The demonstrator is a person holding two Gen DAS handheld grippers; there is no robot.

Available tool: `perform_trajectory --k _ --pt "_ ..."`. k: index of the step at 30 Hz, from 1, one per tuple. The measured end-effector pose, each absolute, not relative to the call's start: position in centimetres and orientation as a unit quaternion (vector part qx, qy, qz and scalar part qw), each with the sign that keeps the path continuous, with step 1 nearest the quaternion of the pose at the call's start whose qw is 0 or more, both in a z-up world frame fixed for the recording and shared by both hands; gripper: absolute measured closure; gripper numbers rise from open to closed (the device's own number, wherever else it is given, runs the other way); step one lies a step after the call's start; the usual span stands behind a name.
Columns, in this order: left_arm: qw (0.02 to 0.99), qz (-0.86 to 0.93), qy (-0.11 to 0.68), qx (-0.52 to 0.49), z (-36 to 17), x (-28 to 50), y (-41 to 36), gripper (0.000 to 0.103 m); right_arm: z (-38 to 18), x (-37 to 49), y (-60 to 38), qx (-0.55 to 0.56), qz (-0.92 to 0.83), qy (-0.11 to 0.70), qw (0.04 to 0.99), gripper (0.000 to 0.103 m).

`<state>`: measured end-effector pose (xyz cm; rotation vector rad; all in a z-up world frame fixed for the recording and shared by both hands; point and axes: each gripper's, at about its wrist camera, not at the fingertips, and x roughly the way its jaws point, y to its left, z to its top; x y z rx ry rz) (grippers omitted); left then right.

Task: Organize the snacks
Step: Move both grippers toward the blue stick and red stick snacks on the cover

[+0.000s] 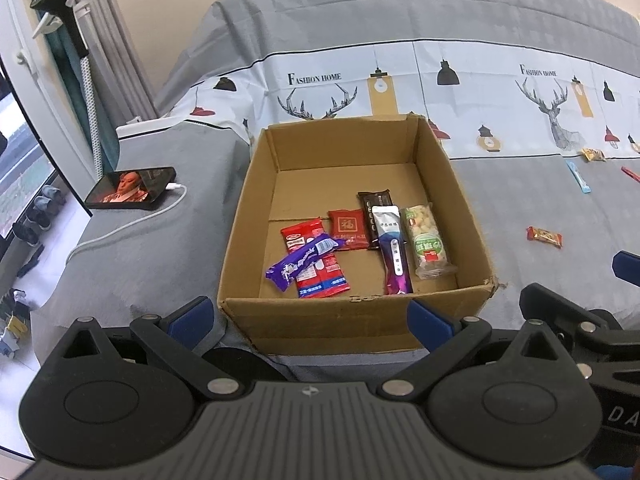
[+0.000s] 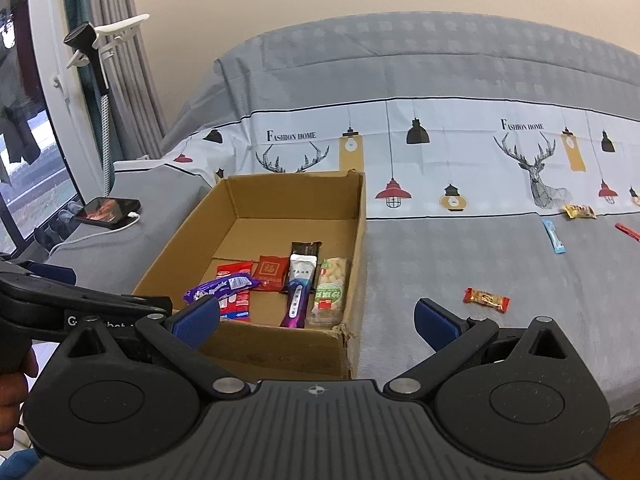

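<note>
Both grippers empty, fingers apart.
Left gripper (image 1: pixel 310 316) at box (image 1: pixel 356 320); right gripper (image 2: pixel 318 316), red snack (image 2: pixel 486 299) at 1 o'clock.

- I see an open cardboard box (image 1: pixel 352 316) on the bed, flaps up.
- Inside, lying flat: purple bar (image 1: pixel 302 264) across red-white packets (image 1: pixel 320 276), red square pack (image 1: pixel 348 230), dark bar (image 1: pixel 374 200), white-purple stick (image 1: pixel 392 248), clear pack of pale puffs (image 1: pixel 426 240).
- Loose on the bed, right of the box: orange-red candy (image 2: pixel 486 299), blue stick (image 2: pixel 554 236), yellow wrapper (image 2: pixel 579 211), red strip (image 2: pixel 628 232), well apart.
</note>
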<state>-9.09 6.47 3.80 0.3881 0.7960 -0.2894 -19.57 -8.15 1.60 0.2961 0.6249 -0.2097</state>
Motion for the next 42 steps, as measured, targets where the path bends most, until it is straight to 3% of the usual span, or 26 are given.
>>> perform_trajectory --k 29,42 --pt "0.878 -0.171 0.393 0.212 3.6 -8.0 0.2 0.000 0.2 -20.2 -14.8 0.190 -0.160 0.304 0.920 0.000" --pt "0.856 -0.224 0.411 0.219 2.6 -5.9 -8.6 0.000 -0.8 -21.9 -24.0 0.192 -0.253 0.293 0.902 0.000"
